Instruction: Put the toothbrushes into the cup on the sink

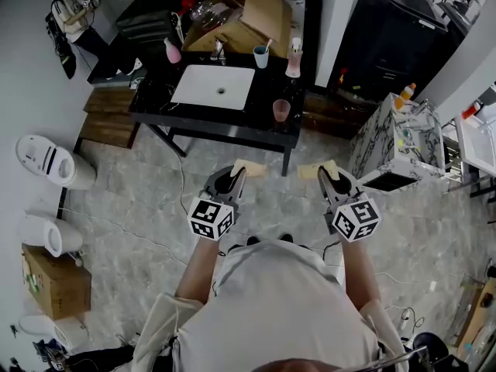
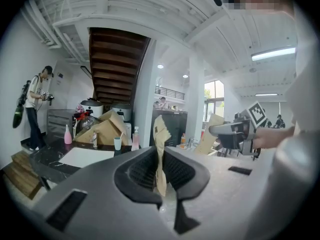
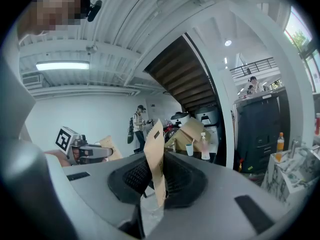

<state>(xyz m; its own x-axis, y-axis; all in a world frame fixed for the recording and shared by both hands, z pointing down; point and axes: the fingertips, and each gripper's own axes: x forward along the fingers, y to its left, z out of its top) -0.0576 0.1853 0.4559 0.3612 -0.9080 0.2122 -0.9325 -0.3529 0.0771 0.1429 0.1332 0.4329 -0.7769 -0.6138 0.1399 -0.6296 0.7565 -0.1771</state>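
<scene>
A pale blue cup (image 1: 261,56) with one toothbrush standing in it sits at the back of the black sink table (image 1: 217,126), right of the white basin (image 1: 213,86). A pink cup (image 1: 281,110) stands near the table's front right corner. I am a step back from the table. My left gripper (image 1: 232,177) is shut on a brown cardboard card (image 2: 160,139). My right gripper (image 1: 329,178) is shut on a similar card (image 3: 154,149). Both are held level in front of the person's chest, well short of the table. The blue cup (image 2: 117,143) shows far off past the left jaws.
A cardboard box (image 1: 240,14), a pink bottle (image 1: 172,51) and a pump dispenser (image 1: 294,59) line the table's back. A marble-patterned cabinet (image 1: 391,146) stands right, wooden pallets (image 1: 108,118) and white appliances (image 1: 46,161) left. A person (image 1: 70,14) stands far left.
</scene>
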